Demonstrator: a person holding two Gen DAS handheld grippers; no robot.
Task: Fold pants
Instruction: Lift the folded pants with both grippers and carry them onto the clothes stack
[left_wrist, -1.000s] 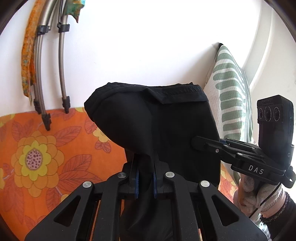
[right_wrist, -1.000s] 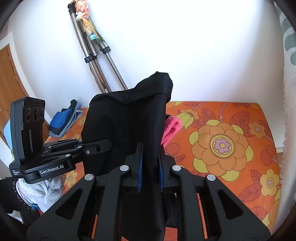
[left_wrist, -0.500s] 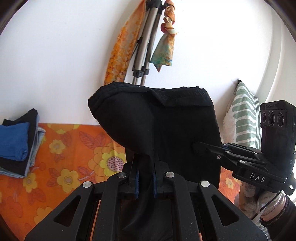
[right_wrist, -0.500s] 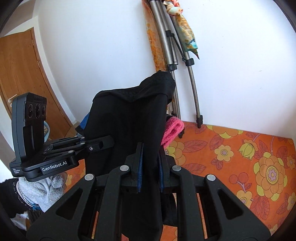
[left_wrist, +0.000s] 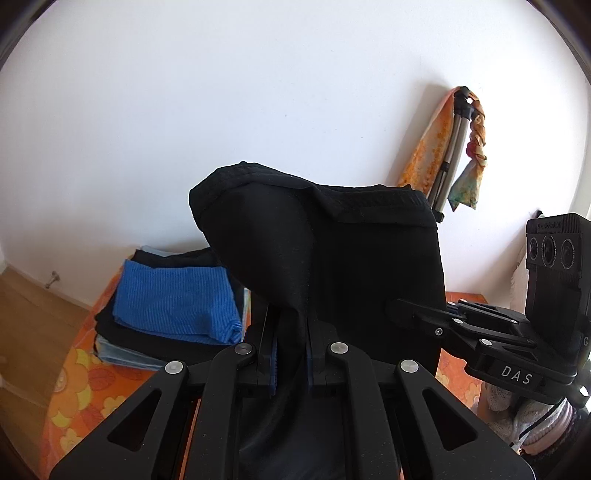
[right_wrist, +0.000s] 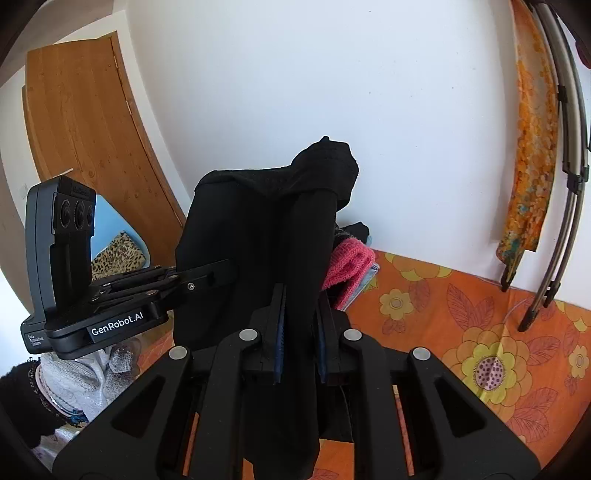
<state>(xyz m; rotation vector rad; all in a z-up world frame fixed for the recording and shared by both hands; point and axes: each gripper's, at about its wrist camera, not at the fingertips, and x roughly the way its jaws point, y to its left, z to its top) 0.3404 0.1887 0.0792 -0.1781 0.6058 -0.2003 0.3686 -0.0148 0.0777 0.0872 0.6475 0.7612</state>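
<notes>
Folded black pants (left_wrist: 332, 258) hang in the air between both grippers, above the orange flowered bedspread (right_wrist: 480, 332). My left gripper (left_wrist: 291, 350) is shut on one bunched edge of the pants, which bulge up over its fingers. My right gripper (right_wrist: 299, 339) is shut on the other edge of the black pants (right_wrist: 258, 240). In the left wrist view the right gripper (left_wrist: 406, 308) reaches in from the right into the cloth. In the right wrist view the left gripper (right_wrist: 225, 271) comes in from the left. A gloved hand (right_wrist: 74, 376) holds it.
A stack of folded clothes with a blue knit piece (left_wrist: 173, 302) on top lies at the bed's left end. A pink knit item (right_wrist: 351, 266) shows beside the pants. A tripod draped with an orange scarf (right_wrist: 532, 155) leans on the white wall. A wooden door (right_wrist: 81, 140) stands left.
Both grippers have swung leftward with the pants, slightly upward. The striped pillow has left the view; the stack of folded clothes and the door have come in. The grips are unchanged.
</notes>
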